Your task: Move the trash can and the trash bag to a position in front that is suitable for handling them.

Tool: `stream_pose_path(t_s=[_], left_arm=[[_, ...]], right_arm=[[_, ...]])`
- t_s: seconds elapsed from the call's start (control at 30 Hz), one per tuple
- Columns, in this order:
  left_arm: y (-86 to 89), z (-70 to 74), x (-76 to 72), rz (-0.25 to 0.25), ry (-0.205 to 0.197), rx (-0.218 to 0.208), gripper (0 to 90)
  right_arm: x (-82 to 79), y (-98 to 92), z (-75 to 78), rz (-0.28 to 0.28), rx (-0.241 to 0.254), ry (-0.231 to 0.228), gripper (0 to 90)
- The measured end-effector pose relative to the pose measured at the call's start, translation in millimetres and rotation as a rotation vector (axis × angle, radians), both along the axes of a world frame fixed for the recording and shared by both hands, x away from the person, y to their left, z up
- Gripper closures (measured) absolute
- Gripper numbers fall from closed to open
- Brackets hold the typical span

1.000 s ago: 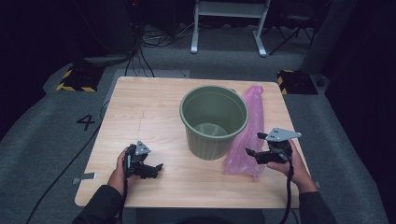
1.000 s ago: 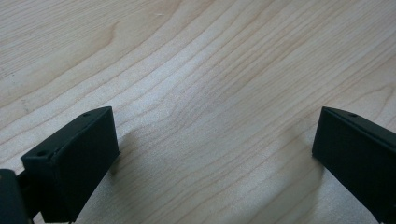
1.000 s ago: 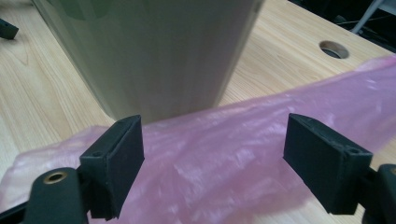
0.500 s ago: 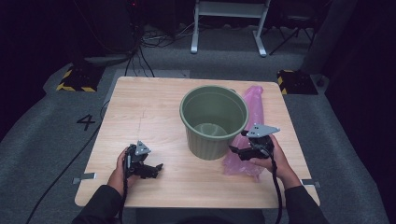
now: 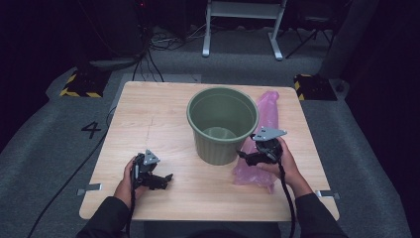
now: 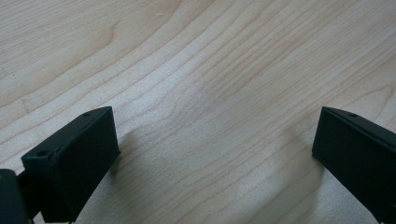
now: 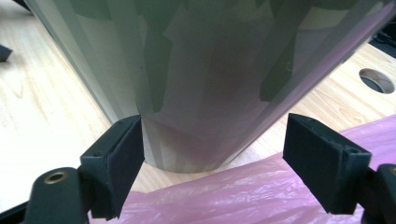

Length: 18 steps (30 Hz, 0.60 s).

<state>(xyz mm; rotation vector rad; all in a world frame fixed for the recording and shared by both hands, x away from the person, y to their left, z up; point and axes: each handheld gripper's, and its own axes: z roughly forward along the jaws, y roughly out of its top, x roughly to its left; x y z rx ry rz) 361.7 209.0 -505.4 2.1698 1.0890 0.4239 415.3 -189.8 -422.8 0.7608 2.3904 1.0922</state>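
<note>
Right gripper has shifted inward onto the pink bag, jaws spread | bag lies along table's right edge, long axis near-to-far, beside green bucket | left gripper spread, well apart, near-left corner | right hand nearer.

I'm working in a lab or recording studio: beyond my light wooden table, black cables, yellow-black striped floor blocks and a white metal stand surround it on grey carpet.
</note>
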Motion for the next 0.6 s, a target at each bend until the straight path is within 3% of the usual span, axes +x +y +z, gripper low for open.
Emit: stream_pose_path(t_s=[0.23,0.37,0.6], left_arm=[[0.2,0.3,0.0,0.0,0.001,0.003,0.2],[0.1,0.3,-0.2,0.001,0.001,0.003,0.2],[0.1,0.3,-0.2,0.001,0.001,0.003,0.2]], right_arm=[[2.2,-1.5,4.2,-0.001,0.003,-0.018,22.8],[-0.8,-20.9,9.9,-0.027,0.02,-0.033,23.2],[-7.2,-69.3,17.2,-0.134,0.053,-0.06,25.5]])
